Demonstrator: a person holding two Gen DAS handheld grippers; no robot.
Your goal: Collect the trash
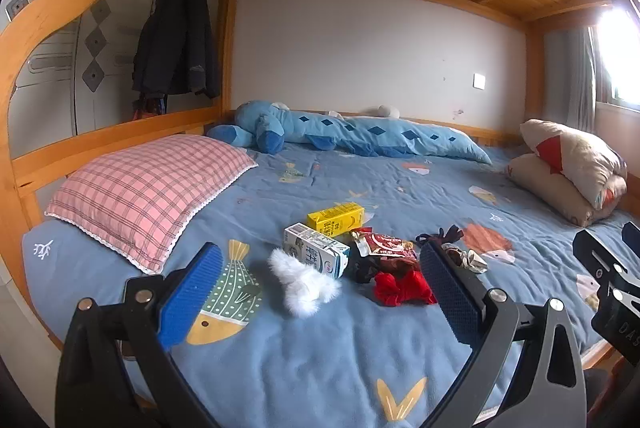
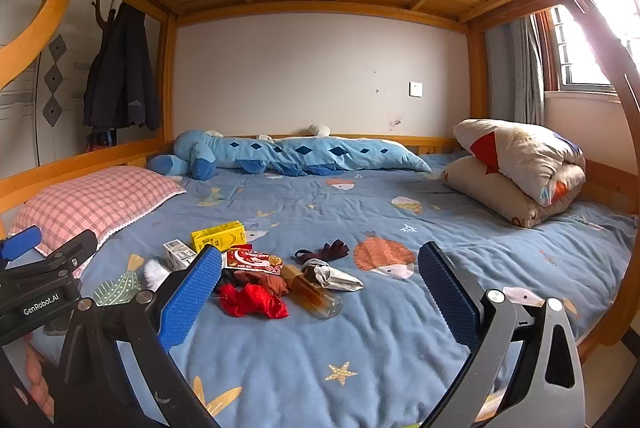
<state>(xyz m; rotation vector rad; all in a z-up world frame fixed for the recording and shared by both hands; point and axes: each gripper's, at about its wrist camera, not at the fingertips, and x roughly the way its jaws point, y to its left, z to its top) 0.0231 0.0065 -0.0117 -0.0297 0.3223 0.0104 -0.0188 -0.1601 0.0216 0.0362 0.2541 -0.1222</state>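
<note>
Plainly, both the left tool [image 1: 320, 292] and the right tool [image 2: 320, 292] gape wide and empty above the bed's near edge. The trash heap [image 2: 276, 280] lies mid-bed toward the pillow-side edge, mixed with red cloth [image 2: 252, 302]; a careless grab could snag fabric or roll the glass bottle [image 2: 310, 292].

Both the left gripper [image 1: 320, 292] and the right gripper [image 2: 320, 292] have black forked frames with silver round screws and ribbed blue pads [image 2: 192, 298]. White "GenRobot.AI" lettering marks the left one's black side.
</note>
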